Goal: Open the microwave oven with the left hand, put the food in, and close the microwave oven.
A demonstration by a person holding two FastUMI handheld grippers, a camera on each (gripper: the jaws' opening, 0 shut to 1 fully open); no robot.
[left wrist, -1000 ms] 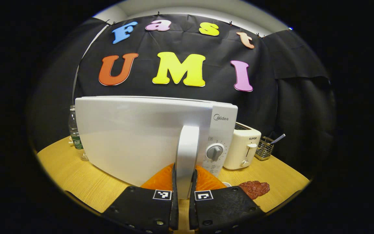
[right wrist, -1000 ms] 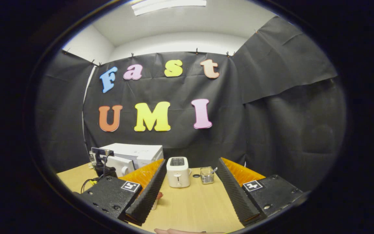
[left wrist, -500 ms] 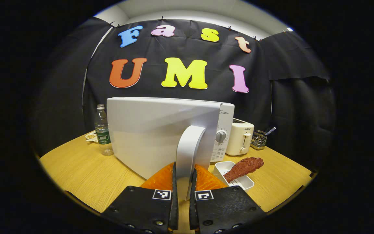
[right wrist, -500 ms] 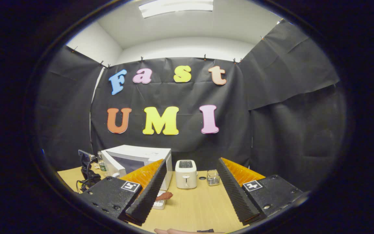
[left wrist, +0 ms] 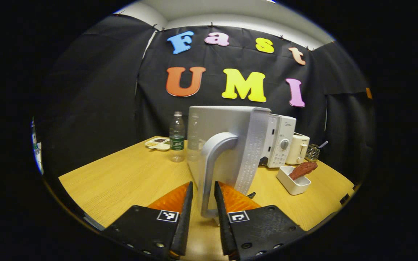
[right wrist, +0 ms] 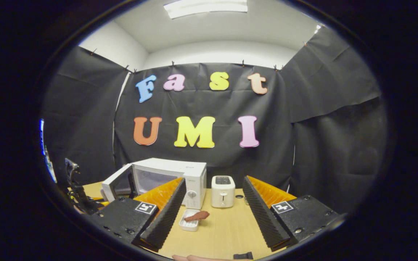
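At the bottom of the left gripper view, the left gripper pinches the handle of the microwave door, which stands swung open. Beyond, the food lies in a white dish before the microwave. The right gripper hangs spread above the table, with the toaster farther back.

Left tongs: fingers nearly parallel, pointing forward, set close either side of the door handle; contact on both sides cannot be confirmed. Right tongs: fingers spread wide apart, nothing between them, held level above the counter.
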